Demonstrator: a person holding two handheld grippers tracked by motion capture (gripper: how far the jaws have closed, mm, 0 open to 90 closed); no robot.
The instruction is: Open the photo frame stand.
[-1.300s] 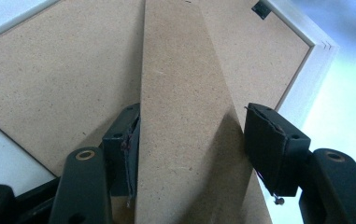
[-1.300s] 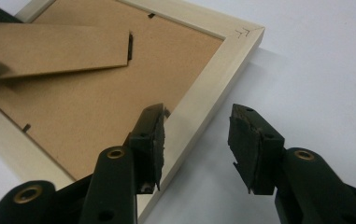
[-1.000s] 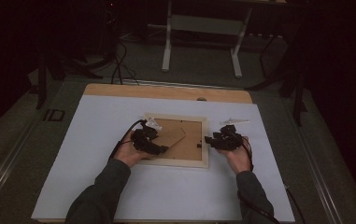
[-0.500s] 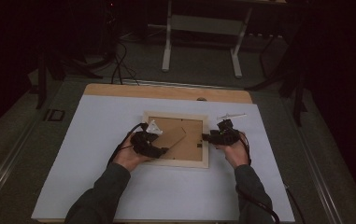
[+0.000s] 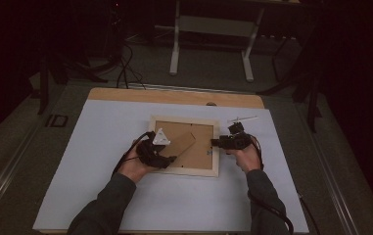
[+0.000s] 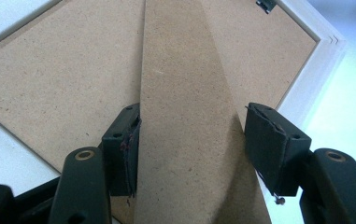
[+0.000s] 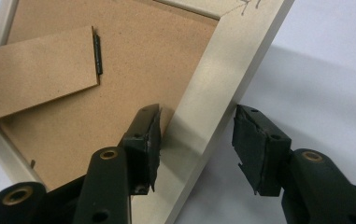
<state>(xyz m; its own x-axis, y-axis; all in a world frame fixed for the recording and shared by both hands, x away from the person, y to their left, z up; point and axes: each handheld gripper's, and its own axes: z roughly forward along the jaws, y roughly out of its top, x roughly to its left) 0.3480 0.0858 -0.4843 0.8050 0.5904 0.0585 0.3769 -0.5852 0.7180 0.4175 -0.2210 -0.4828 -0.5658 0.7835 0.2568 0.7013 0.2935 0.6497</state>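
Left tool [image 6: 192, 154] straddles the stand flap [image 6: 185, 121] unclenched, right tool [image 7: 196, 149] gapes over the right rail of the picture frame [image 5: 184, 169] lying face-down mid-desk [image 5: 101, 132]; an uneven squeeze could skid it or strain the flap's hinge [image 7: 97, 55].

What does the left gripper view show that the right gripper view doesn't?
Left gripper view: the brown stand runs up the middle, between the jaws of the left tool, and a metal clip sits at the top edge.
Right gripper view: the pale frame rail lies between the open jaws of the right tool, and the stand's dark hinge shows.
Both: the brown backing and the white table.
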